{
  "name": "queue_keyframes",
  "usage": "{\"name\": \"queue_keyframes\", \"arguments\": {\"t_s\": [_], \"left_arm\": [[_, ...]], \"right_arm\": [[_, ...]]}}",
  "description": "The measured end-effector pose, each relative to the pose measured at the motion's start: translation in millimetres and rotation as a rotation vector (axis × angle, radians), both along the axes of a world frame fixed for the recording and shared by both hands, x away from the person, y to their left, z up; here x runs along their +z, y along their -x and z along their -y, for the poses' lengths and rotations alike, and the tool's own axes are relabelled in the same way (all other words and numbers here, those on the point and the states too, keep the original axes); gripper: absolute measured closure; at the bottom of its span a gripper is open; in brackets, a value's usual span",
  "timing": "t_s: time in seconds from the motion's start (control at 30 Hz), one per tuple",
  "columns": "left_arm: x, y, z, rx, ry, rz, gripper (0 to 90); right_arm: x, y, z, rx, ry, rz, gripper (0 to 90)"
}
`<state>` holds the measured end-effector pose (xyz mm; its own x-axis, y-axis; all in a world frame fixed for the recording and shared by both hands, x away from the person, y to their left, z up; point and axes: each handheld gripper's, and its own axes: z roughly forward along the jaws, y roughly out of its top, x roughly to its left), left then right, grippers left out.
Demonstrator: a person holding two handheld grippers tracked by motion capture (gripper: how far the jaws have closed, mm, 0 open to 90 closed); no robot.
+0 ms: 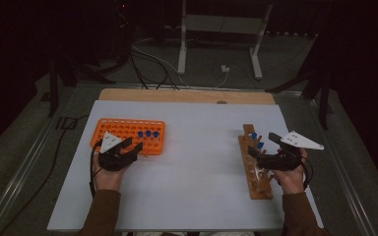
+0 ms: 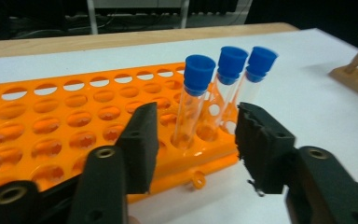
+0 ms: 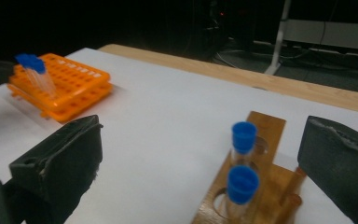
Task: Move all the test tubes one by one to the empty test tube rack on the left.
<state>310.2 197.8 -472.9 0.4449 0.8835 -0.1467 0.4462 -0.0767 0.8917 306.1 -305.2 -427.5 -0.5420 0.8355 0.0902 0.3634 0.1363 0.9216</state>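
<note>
place: lab-style recording room | bench: white board on a wooden bench (image 1: 187, 95) | labware: orange plastic test-tube rack (image 1: 128, 135) with blue-capped clear tubes (image 2: 192, 100), wooden tube rack (image 1: 254, 164) | surround: dark room, grey floor, loose cables (image 1: 152, 64), white metal stand legs (image 1: 182, 44)

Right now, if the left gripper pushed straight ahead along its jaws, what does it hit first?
Likely the nearest blue-capped tube standing in the orange rack: it sits between the open jaws of the left gripper, just ahead. Depth is hard to judge; the rack's front edge may meet the jaws first.
</note>
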Motion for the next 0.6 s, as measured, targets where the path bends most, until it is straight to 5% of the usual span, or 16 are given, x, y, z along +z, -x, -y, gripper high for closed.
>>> {"name": "queue_keyframes", "arguments": {"t_s": [0.37,0.47,0.6], "left_arm": [[9.6,23.1,-9.3,0.042,0.04,0.047,11.8],[11.6,25.0,-10.0,0.051,0.047,0.059,2.0],[10.1,24.4,-8.7,0.051,0.04,0.052,1.9]], "right_arm": [[-16.8,-6.7,8.7,0.01,0.045,-0.081,9.7],[-21.0,-8.0,12.1,0.018,0.05,-0.096,18.5],[-28.9,-9.6,12.5,0.037,0.08,-0.111,45.5]]}}
